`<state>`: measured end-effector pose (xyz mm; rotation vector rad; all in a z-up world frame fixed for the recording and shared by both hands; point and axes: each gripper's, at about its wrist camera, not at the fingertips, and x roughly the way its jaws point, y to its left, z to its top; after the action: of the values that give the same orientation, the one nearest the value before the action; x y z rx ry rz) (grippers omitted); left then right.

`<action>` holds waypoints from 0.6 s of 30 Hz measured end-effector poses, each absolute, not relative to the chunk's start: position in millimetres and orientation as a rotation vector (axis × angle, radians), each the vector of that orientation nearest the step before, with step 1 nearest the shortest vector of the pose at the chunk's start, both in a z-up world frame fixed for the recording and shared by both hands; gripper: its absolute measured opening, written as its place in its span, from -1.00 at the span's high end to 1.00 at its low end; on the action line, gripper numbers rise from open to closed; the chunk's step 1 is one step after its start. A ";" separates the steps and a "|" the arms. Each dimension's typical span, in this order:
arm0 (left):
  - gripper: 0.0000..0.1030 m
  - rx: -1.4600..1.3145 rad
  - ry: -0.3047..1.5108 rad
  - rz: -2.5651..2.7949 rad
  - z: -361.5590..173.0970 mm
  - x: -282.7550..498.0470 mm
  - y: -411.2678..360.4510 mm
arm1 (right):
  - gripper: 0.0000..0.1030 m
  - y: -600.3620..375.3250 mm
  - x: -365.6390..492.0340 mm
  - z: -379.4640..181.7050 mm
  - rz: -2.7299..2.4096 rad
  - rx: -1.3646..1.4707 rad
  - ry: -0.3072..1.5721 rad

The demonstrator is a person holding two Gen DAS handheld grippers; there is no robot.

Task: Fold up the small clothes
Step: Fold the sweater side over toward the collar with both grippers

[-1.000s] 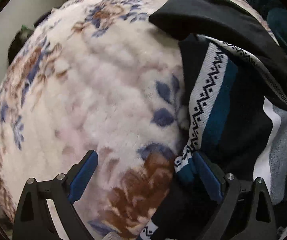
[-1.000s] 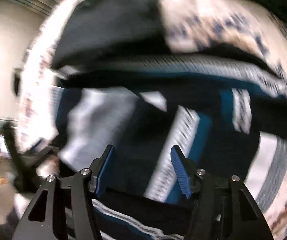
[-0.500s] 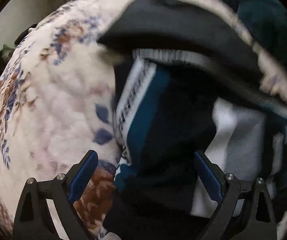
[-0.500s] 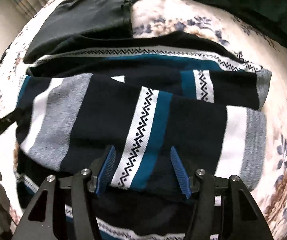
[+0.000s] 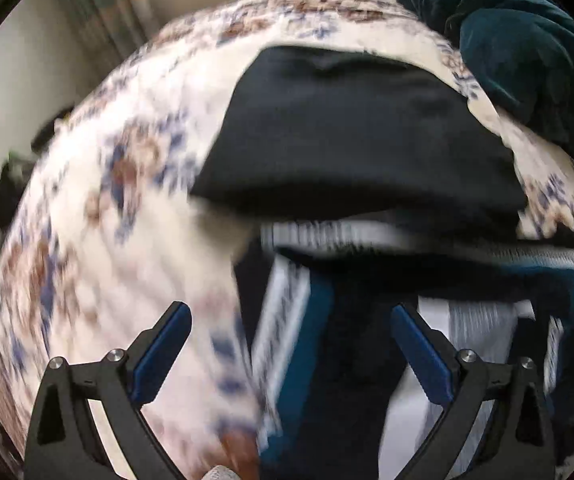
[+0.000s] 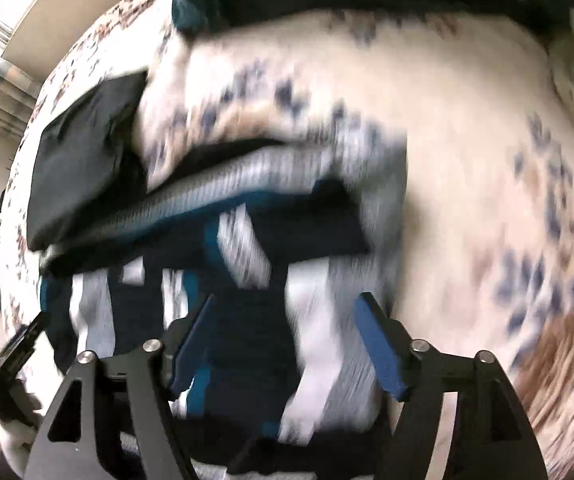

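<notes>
The left gripper [image 5: 289, 344] gapes wide and empty; the right gripper [image 6: 287, 340], jaws just opening, holds nothing above the striped sweater [image 6: 247, 240], whose length runs crosswise on the blanket [image 6: 467, 200].

Bare floral blanket [image 5: 99, 248] lies open left of the striped sweater [image 5: 307, 340] — a teal heap [image 5: 527, 52] blocks the far corner.

motion-blurred striped sweater [image 5: 299, 344], floral blanket [image 6: 487, 200] smeared, dark cloth [image 5: 527, 40] cropped
</notes>
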<state>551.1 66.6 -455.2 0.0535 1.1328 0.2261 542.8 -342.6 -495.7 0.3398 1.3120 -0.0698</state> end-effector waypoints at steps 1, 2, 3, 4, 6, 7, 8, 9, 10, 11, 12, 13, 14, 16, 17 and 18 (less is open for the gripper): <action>-1.00 0.067 1.137 0.219 -458.9 565.7 66.5 | -0.43 -345.6 558.9 -494.8 -0.075 0.294 1.303; -1.00 0.090 1.149 0.210 -465.6 580.2 66.8 | -0.43 -348.5 578.8 -496.5 -0.085 0.238 1.300; -1.00 0.124 1.172 0.211 -469.9 589.9 72.6 | -0.43 -351.1 594.1 -499.1 -0.072 0.222 1.307; -1.00 0.172 1.180 0.221 -474.8 599.4 64.8 | -0.43 -356.1 614.8 -509.3 -0.022 0.207 1.346; -1.00 0.257 1.182 0.226 -487.7 613.0 59.2 | -0.43 -351.0 640.2 -522.2 0.028 0.151 1.397; -1.00 0.319 1.180 0.242 -497.6 622.8 56.5 | -0.43 -341.7 651.3 -533.3 0.038 0.065 1.428; -1.00 0.340 1.184 0.245 -501.9 625.4 57.0 | -0.43 -336.3 655.4 -540.0 0.035 0.009 1.434; -1.00 0.358 1.191 0.246 -509.9 632.2 56.8 | -0.43 -330.1 662.3 -547.7 0.043 -0.037 1.444; -1.00 0.362 1.190 0.249 -512.7 634.4 57.2 | -0.43 -326.5 668.3 -554.7 0.030 -0.074 1.442; -1.00 0.366 1.184 0.253 -512.7 635.9 57.2 | -0.43 -326.5 673.9 -560.8 0.000 -0.091 1.435; -1.00 0.370 1.182 0.257 -511.4 636.0 56.5 | -0.43 -328.4 678.5 -565.3 -0.023 -0.079 1.436; -1.00 0.373 1.180 0.261 -507.2 633.5 55.1 | -0.43 -332.2 683.1 -567.5 -0.048 -0.042 1.434; -1.00 0.369 1.166 0.255 -499.9 627.3 54.6 | -0.43 -334.7 684.9 -566.0 -0.061 -0.011 1.429; -1.00 0.322 1.136 0.227 -485.1 613.3 58.2 | -0.43 -339.0 679.7 -554.6 -0.078 0.040 1.419; -1.00 0.284 1.127 0.215 -476.0 602.8 61.4 | -0.43 -342.4 672.2 -545.8 -0.077 0.069 1.411; -1.00 0.246 1.123 0.210 -468.3 591.9 64.8 | -0.43 -347.6 659.8 -533.8 -0.064 0.113 1.394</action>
<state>591.9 64.8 -468.3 0.2458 1.1231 0.2096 659.8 -347.6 -533.8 0.1133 1.3943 -0.0641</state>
